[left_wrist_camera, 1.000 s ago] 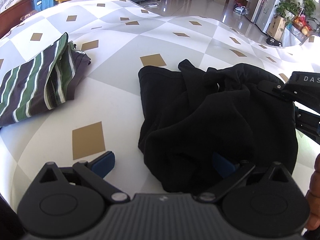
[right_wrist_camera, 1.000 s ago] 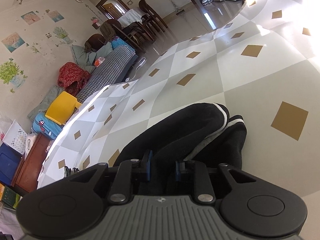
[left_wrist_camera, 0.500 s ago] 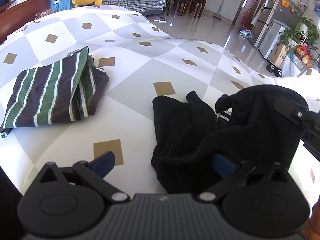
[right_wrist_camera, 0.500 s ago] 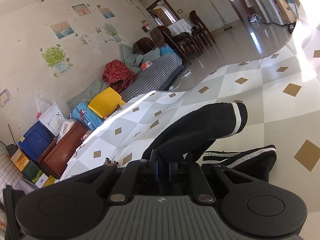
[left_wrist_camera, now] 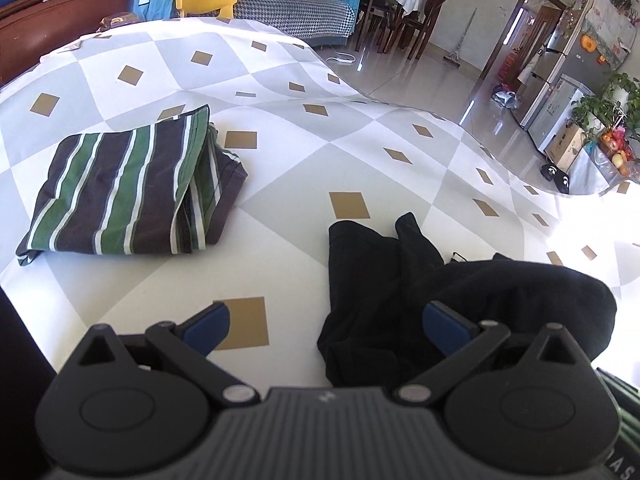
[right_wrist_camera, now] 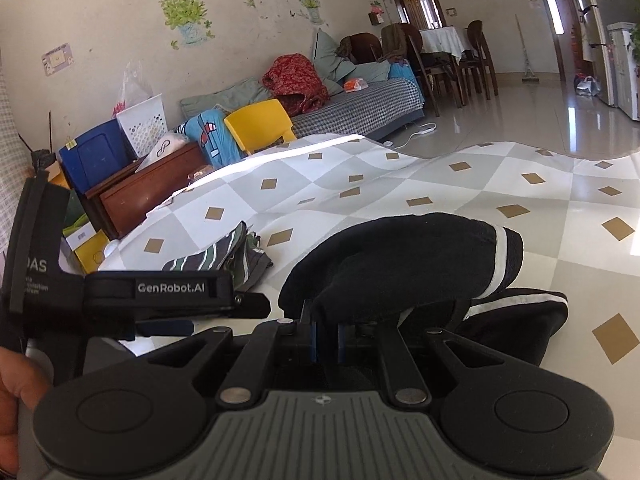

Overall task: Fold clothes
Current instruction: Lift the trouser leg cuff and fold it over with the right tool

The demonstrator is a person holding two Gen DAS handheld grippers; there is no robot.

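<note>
Worktop: covered by a cloth of white and grey diamonds with small tan squares; it carries both garments.
Black garment: dark trousers or a like piece with white stripes at one edge. It lies on the near right part of the worktop, one fold lifted into an arch and the rest in a heap beneath. In the right wrist view its long axis runs from the tongs away to the right, the striped end pointing right.
Striped garment: folded, green, dark and white stripes, flat on the left of the worktop, well apart from the black one; its stripes run from the near edge toward the far side.
Right tongs: pressed together, pinching a fold of the black garment; the cloth rises straight from the pads.
Left tongs: spread wide, blue pads apart; the right pad sits over the black garment, the left over bare cloth, neither pinching anything.
Writing: "GenRobot.AI" on the body of the left tongs, seen from the right wrist view, with part of "DAS" beside it.
Containers: a blue bin and a white perforated basket stand by the wall; their contents cannot be told.
Hand: a person's fingers show at the left edge.
</note>
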